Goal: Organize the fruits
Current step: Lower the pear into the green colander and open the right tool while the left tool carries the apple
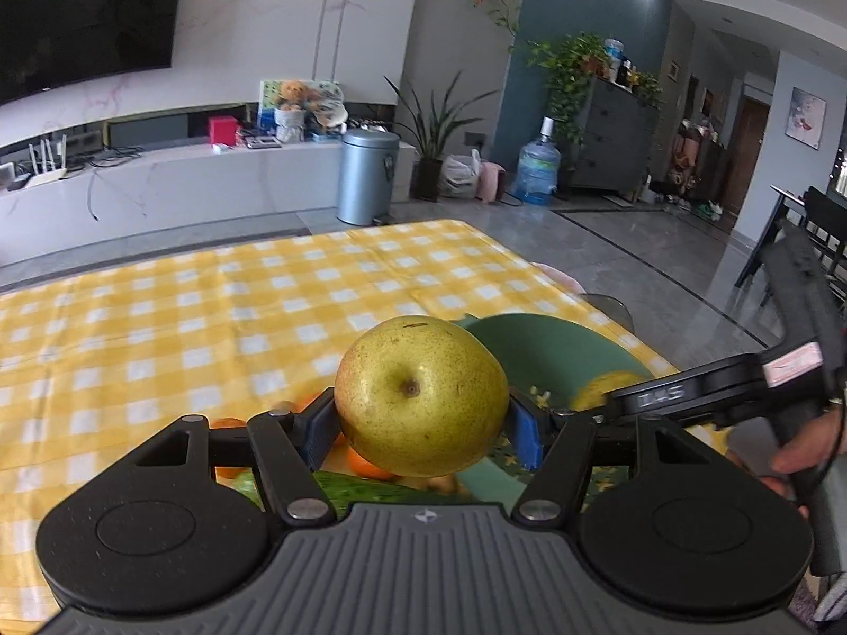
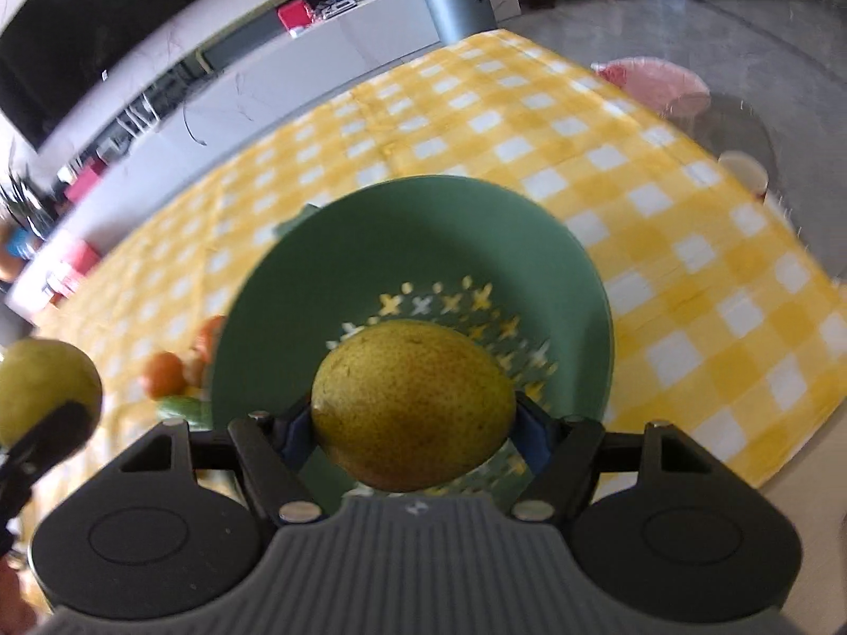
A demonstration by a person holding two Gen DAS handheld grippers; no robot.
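My left gripper (image 1: 422,426) is shut on a yellow-green pear (image 1: 421,394), held above the table. My right gripper (image 2: 413,431) is shut on a second yellow-green pear (image 2: 413,405), held over a green perforated bowl (image 2: 423,243). The bowl shows in the left wrist view (image 1: 550,354) just right of my left pear. The right gripper's body (image 1: 741,386) reaches in from the right there. The left pear also shows at the left edge of the right wrist view (image 2: 45,386). Oranges (image 2: 167,373) and a green vegetable (image 2: 182,410) lie left of the bowl.
A yellow-and-white checked cloth (image 1: 212,317) covers the table. A pink stool (image 2: 656,82) and a glass side table with a cup (image 2: 744,172) stand off the table's far right. A grey bin (image 1: 368,177) and TV bench lie beyond.
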